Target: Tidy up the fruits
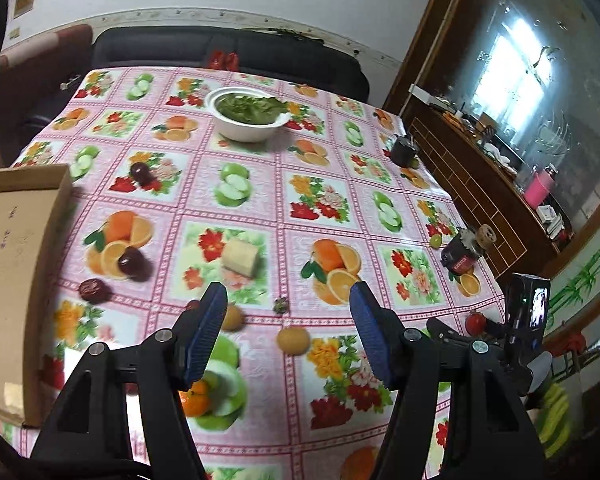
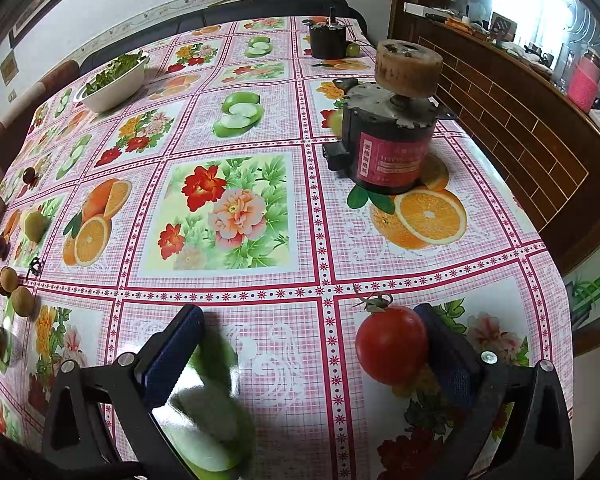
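Observation:
Loose fruit lies on the fruit-print tablecloth (image 1: 320, 160). My left gripper (image 1: 287, 300) is open above the near edge, empty, with a brown round fruit (image 1: 293, 340) just below the gap and a second one (image 1: 233, 317) behind the left finger. Two dark plums (image 1: 132, 263) (image 1: 141, 172), a dark red fruit (image 1: 94, 290), a pale cut piece (image 1: 240, 258) and a tangerine (image 1: 194, 400) lie to the left. My right gripper (image 2: 308, 320) is open; a red tomato (image 2: 392, 344) with a green stem sits between its fingers, close against the right one.
An open cardboard box (image 1: 16, 260) stands at the table's left edge. A white bowl of greens (image 1: 246, 114) sits at the far side. Two small motors (image 2: 392, 148) (image 2: 327, 42) stand on the right, each with a green grape (image 2: 353, 49) near it. A wooden cabinet (image 2: 520, 120) borders the right.

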